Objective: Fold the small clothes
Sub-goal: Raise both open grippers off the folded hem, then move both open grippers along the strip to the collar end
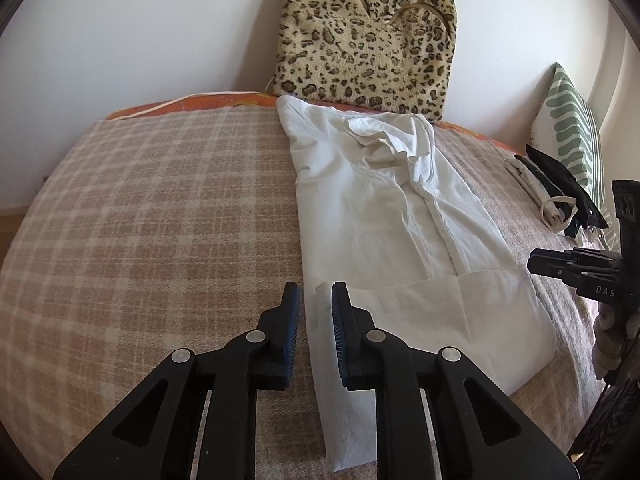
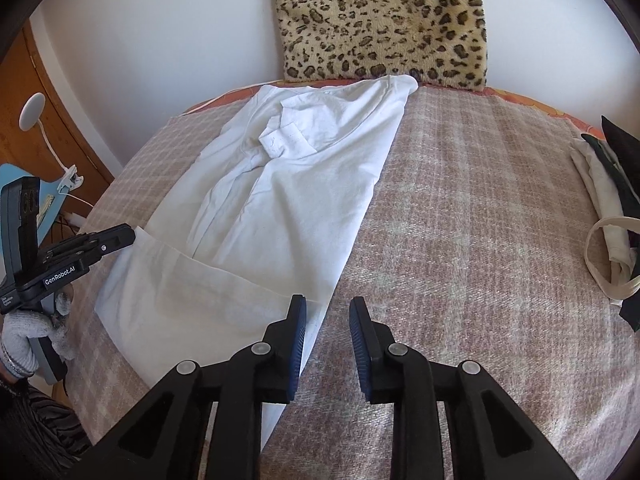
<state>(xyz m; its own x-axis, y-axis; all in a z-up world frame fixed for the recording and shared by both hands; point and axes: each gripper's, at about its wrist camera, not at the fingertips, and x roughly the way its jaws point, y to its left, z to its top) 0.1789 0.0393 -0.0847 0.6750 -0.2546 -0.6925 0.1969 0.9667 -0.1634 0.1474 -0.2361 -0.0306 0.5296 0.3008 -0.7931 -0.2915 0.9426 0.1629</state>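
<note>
White garment (image 1: 384,216) flat on plaid blanket (image 1: 160,208)

A white garment (image 1: 384,216) lies on a beige-and-pink plaid blanket (image 1: 160,208). The cushion (image 1: 366,36) behind is leopard-print; another pillow (image 1: 572,136) is white with green leaf stripes.

One white garment (image 1: 384,208), two claws — left (image 1: 316,300), right (image 2: 328,312) — two cushions: leopard cushion (image 1: 364,36), green-patterned cushion (image 1: 572,136).
</note>
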